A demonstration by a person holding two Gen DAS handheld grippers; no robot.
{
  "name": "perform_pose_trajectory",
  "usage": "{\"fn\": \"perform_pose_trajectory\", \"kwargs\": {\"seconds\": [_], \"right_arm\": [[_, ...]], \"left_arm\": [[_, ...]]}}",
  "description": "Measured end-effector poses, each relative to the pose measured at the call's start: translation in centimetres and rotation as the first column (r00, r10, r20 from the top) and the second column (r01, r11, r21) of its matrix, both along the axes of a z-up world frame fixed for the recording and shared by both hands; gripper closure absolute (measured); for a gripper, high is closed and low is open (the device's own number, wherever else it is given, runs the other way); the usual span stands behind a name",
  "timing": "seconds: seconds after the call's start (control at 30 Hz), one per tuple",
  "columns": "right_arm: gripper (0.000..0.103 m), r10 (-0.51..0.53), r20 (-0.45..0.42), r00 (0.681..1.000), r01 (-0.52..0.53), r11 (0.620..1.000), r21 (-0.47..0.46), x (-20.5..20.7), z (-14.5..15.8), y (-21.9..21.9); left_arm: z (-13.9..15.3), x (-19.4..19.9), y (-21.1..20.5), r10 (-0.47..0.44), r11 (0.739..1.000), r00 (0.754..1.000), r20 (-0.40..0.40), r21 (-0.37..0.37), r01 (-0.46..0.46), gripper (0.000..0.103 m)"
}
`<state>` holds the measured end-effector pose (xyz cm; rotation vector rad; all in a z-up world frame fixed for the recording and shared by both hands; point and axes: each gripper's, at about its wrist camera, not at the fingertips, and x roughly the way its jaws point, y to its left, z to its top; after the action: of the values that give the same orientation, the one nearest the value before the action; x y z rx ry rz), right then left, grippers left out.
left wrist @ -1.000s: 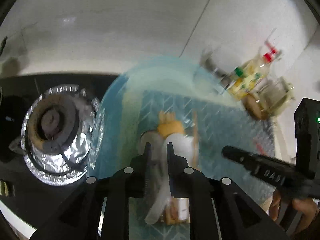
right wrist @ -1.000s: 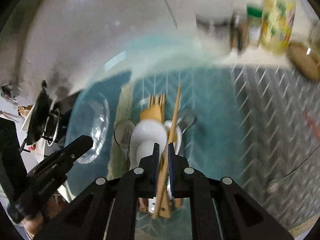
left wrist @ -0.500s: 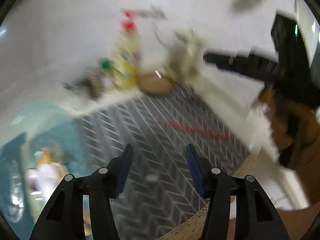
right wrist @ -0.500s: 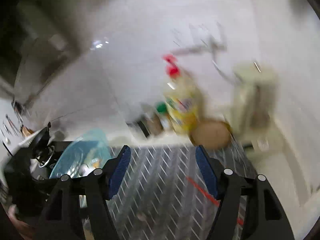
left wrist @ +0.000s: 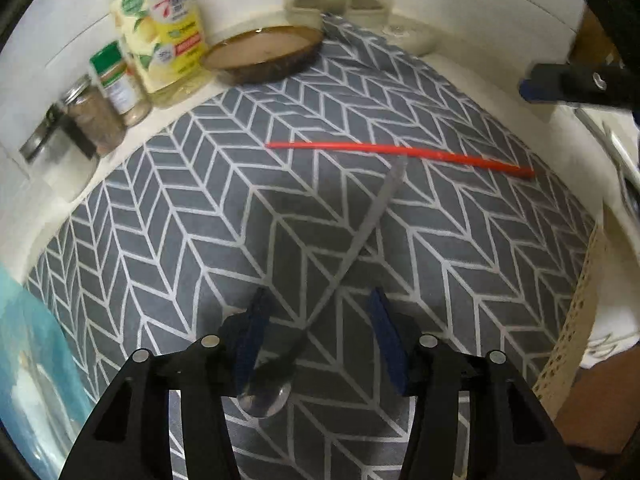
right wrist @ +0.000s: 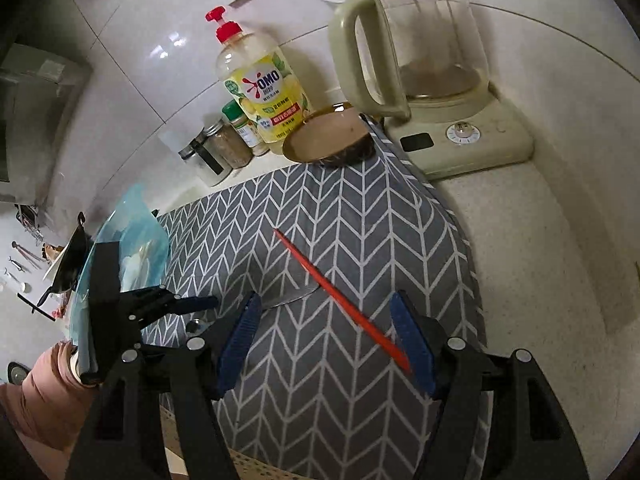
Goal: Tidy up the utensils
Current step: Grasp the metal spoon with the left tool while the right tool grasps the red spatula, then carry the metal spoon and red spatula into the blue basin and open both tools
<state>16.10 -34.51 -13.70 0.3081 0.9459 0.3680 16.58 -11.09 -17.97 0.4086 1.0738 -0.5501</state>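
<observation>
Two utensils lay on the grey chevron cloth (left wrist: pixel 200 200): metal spoon (left wrist: pixel 360 232) between the parted left gripper (left wrist: pixel 316 336), red chopstick (right wrist: pixel 340 296) between the parted right gripper (right wrist: pixel 326 340), neither clamped.

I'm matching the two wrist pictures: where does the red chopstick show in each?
Left wrist: red chopstick lies across the upper middle, right of centre.
Right wrist: red chopstick runs diagonally, centre to lower right.
Shared landmark: the yellow detergent bottle.
</observation>
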Motion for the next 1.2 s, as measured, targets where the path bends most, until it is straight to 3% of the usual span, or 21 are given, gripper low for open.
{"fn": "perform_pose_trajectory", "kwargs": {"seconds": [0.03, 0.1, 0.13, 0.27, 0.33, 0.4, 0.47, 0.53, 0.6, 0.7, 0.8, 0.93, 0.97, 1.1, 1.2], "right_arm": [[0.038, 0.014, 0.000, 1.000, -0.014, 1.000, 0.003, 0.2, -0.1, 0.0], [0.037, 0.047, 0.002, 0.999, -0.047, 0.999, -0.003, 0.6, -0.4, 0.3], [0.037, 0.070, 0.005, 0.997, -0.070, 0.997, -0.008, 0.9, -0.6, 0.6], [0.037, 0.146, 0.020, 0.989, -0.144, 0.988, -0.062, 1.9, -2.3, 2.1], [0.038, 0.176, 0.031, 0.984, -0.171, 0.979, -0.113, 2.3, -3.1, 2.9], [0.039, 0.204, 0.040, 0.978, -0.192, 0.960, -0.202, 2.7, -3.7, 4.0], [0.049, 0.221, 0.053, 0.974, -0.202, 0.950, -0.237, 3.1, -4.0, 4.4], [0.069, 0.238, 0.037, 0.971, -0.221, 0.942, -0.252, 3.9, -4.7, 5.0], [0.070, 0.247, 0.010, 0.969, -0.235, 0.934, -0.270, 4.8, -5.6, 5.6], [0.070, 0.256, 0.036, 0.966, -0.234, 0.926, -0.297, 5.0, -5.7, 6.2], [0.092, 0.267, 0.067, 0.961, -0.221, 0.894, -0.389, 4.8, -5.9, 7.1], [0.097, 0.283, 0.099, 0.954, -0.205, 0.856, -0.475, 3.9, -5.9, 7.9], [0.097, 0.277, 0.102, 0.955, -0.199, 0.859, -0.472, 3.7, -5.8, 8.0], [0.097, 0.175, 0.096, 0.980, -0.137, 0.939, -0.316, 3.6, -4.2, 6.8], [0.097, 0.109, 0.091, 0.990, -0.089, 0.975, -0.201, 3.4, -2.4, 6.5]], "left_arm": [[0.0, 0.0, 0.1, -0.001, 1.000, 1.000, -0.009, -0.009, 0.001, 0.058], [0.1, -0.1, 0.3, 0.000, 0.999, 1.000, -0.021, -0.033, -0.001, 0.077], [0.2, -0.3, 0.1, 0.008, 1.000, 1.000, -0.004, -0.025, -0.008, 0.094], [0.2, -0.8, -0.6, 0.022, 1.000, 1.000, 0.010, -0.006, -0.022, 0.100], [0.3, -0.2, -0.1, 0.066, 0.997, 0.997, -0.042, -0.040, -0.068, 0.100], [1.2, -0.3, 0.7, 0.092, 0.993, 0.995, -0.038, -0.074, -0.095, 0.100], [2.1, -0.4, 1.5, 0.108, 0.990, 0.994, -0.033, -0.083, -0.111, 0.100], [2.9, -0.4, 2.4, 0.132, 0.986, 0.991, -0.030, -0.104, -0.134, 0.100], [3.5, -0.3, 2.9, 0.152, 0.981, 0.988, -0.027, -0.119, -0.154, 0.100], [4.3, -0.2, 3.5, 0.172, 0.977, 0.985, -0.016, -0.124, -0.172, 0.100], [4.6, 0.1, 3.7, 0.195, 0.973, 0.981, -0.023, -0.125, -0.196, 0.100], [5.5, 0.3, 4.2, 0.232, 0.960, 0.972, -0.030, -0.153, -0.234, 0.100], [5.8, 0.2, 4.3, 0.238, 0.958, 0.971, -0.032, -0.159, -0.240, 0.100], [7.5, 0.1, 5.3, 0.265, 0.943, 0.964, -0.019, -0.201, -0.264, 0.100], [9.0, 0.1, 6.3, 0.289, 0.930, 0.957, -0.013, -0.232, -0.284, 0.100]]}}
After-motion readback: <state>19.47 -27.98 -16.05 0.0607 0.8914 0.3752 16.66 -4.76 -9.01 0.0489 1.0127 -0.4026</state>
